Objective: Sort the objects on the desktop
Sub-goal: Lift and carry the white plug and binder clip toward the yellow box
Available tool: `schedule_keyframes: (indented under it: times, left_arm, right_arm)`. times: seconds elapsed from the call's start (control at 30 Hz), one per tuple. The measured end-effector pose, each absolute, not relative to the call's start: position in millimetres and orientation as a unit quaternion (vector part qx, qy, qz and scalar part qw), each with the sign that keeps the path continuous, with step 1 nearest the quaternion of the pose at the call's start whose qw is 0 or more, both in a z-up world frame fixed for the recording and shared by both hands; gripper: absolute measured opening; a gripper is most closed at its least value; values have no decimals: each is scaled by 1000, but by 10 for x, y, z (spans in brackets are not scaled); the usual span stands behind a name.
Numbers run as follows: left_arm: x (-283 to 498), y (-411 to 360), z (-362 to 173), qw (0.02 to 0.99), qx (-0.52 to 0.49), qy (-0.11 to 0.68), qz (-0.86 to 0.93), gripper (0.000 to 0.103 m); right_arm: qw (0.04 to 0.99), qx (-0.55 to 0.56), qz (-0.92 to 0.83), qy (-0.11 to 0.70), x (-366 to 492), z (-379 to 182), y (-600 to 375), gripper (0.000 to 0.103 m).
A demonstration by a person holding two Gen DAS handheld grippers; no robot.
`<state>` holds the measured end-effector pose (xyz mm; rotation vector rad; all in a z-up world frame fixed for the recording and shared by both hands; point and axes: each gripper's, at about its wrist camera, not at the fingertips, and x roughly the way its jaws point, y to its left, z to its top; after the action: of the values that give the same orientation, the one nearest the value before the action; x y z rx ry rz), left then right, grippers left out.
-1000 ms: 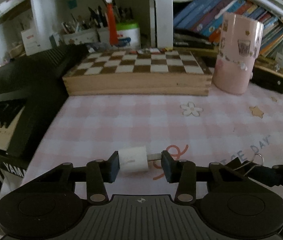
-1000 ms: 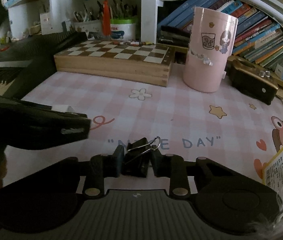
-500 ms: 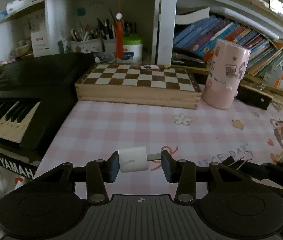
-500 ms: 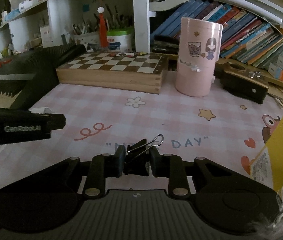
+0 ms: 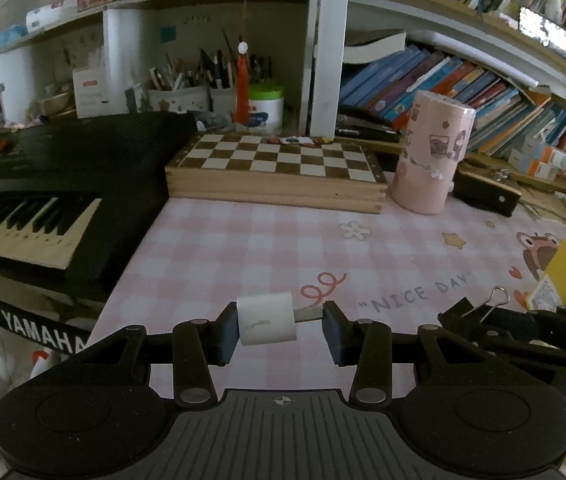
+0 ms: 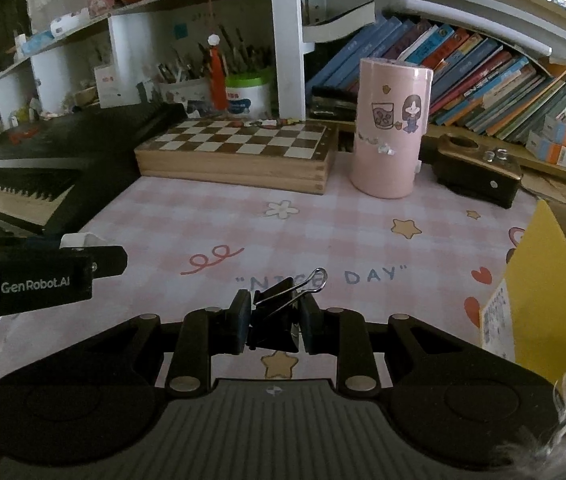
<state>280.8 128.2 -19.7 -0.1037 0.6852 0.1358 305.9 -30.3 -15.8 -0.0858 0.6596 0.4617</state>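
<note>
Two grippers hang above a pink checked mat (image 5: 243, 248). At its far left sits a black keyboard (image 5: 43, 200); at the far edge a wooden chessboard box (image 5: 279, 176), with a pink cylinder (image 5: 429, 160) right of it. The left gripper (image 5: 281, 326) clamps a small white plug (image 5: 267, 318) with a metal end between its pads. Near right, the right gripper (image 6: 275, 326) is closed on a black binder clip (image 6: 279, 314).

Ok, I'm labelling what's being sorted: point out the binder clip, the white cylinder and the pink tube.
binder clip (image 6: 273, 320), right wrist view, black body
white cylinder (image 5: 267, 319), left wrist view, curved side
pink tube (image 6: 387, 144), right wrist view, front wall
</note>
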Motion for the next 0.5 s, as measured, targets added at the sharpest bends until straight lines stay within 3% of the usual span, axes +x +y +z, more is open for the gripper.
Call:
schedule_keyframes:
  times: [0.5]
  left_arm:
    - [2000, 1292, 37, 943, -65, 325, 24, 42]
  right_arm:
    - [920, -37, 224, 320, 2301, 158, -576, 23]
